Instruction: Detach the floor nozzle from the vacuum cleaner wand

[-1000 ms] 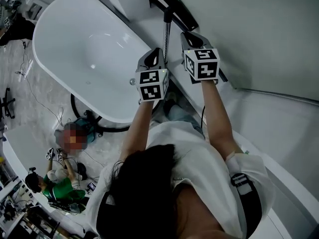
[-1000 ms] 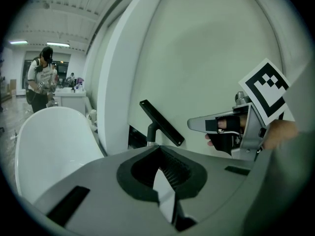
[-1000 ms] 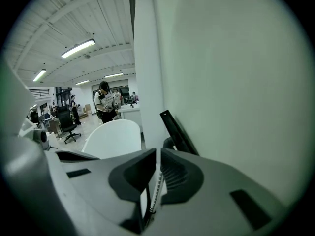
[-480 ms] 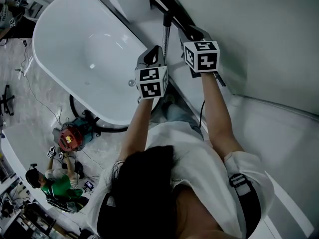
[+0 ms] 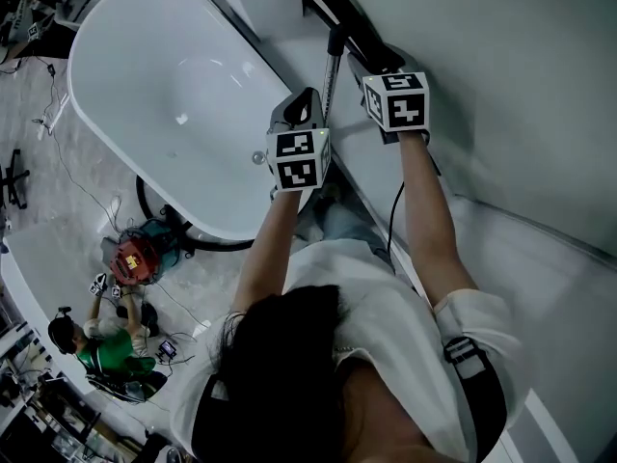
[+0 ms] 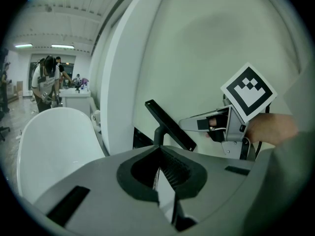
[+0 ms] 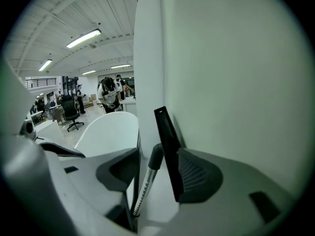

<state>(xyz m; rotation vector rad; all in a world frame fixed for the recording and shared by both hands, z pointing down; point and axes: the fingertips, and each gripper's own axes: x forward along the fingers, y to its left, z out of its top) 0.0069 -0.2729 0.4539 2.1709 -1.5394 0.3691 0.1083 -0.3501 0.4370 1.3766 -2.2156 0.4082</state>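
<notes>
The silver wand (image 5: 331,77) runs up to the black floor nozzle (image 5: 349,19), which rests against the white wall. My left gripper (image 5: 303,104) is shut on the wand below the nozzle's neck; in the left gripper view its jaws (image 6: 158,149) meet around a pale strip of the wand (image 6: 162,191). My right gripper (image 5: 374,63) is close to the nozzle. In the right gripper view its jaws (image 7: 157,156) have just been opening and stand wide. The wand (image 7: 145,183) and the nozzle's bar (image 7: 167,141) lie between them, neither gripped.
A white bathtub (image 5: 164,85) fills the left, close beside the wand. The white wall (image 5: 511,75) is on the right. On the floor below are a person in green (image 5: 108,355), a red device (image 5: 130,257) and a black hose (image 5: 159,225). People (image 7: 108,95) stand in the background.
My right gripper has moved up the picture, from beside the wand to the nozzle. My left gripper has stayed on the wand and shifted slightly with it.
</notes>
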